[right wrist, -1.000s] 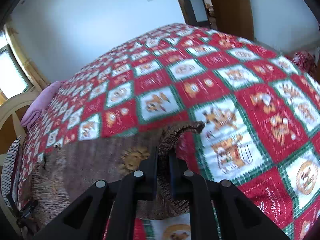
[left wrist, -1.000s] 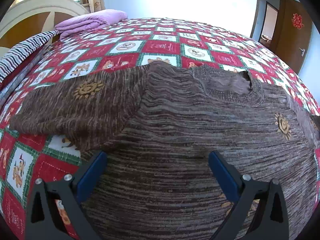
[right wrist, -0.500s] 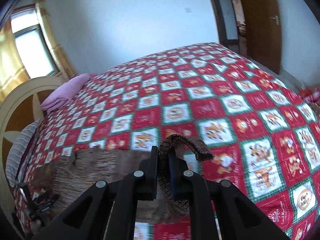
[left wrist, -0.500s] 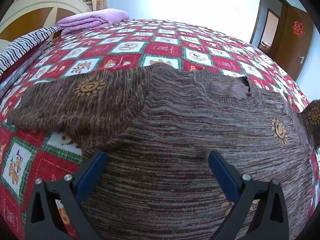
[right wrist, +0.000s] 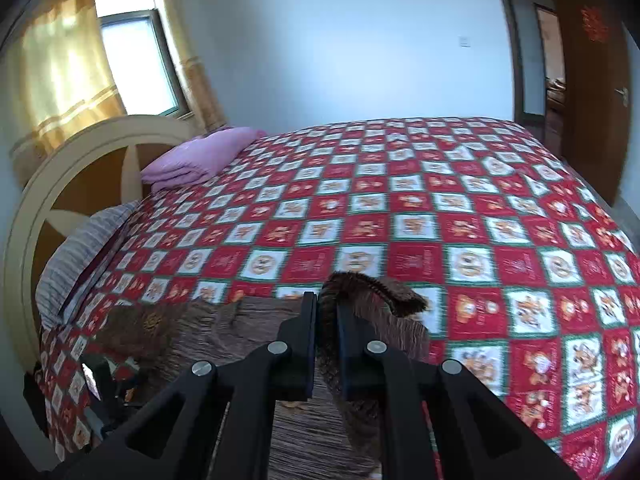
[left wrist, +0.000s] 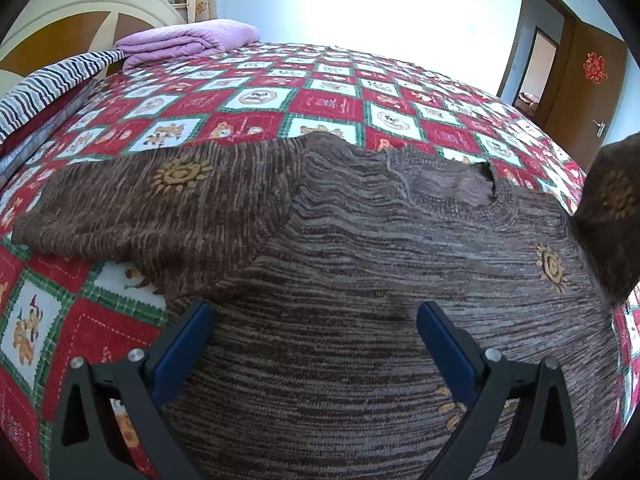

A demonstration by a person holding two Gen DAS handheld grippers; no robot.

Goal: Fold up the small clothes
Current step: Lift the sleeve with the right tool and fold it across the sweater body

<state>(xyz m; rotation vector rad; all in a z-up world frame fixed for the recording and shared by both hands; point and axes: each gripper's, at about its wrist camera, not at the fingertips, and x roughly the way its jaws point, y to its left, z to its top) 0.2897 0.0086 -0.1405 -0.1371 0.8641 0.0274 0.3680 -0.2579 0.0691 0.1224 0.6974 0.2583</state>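
Right hand-held gripper (right wrist: 327, 312) pinches the sleeve cuff (right wrist: 372, 290) aloft; brown sweater (left wrist: 360, 300) body lies toward 9 o'clock beneath the wide, empty left hand-held gripper (left wrist: 314, 322).

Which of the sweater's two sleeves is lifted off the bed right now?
The right sleeve, pinched in the shut right gripper and raised above the quilt. The left sleeve lies flat and spread out, with the left gripper open.
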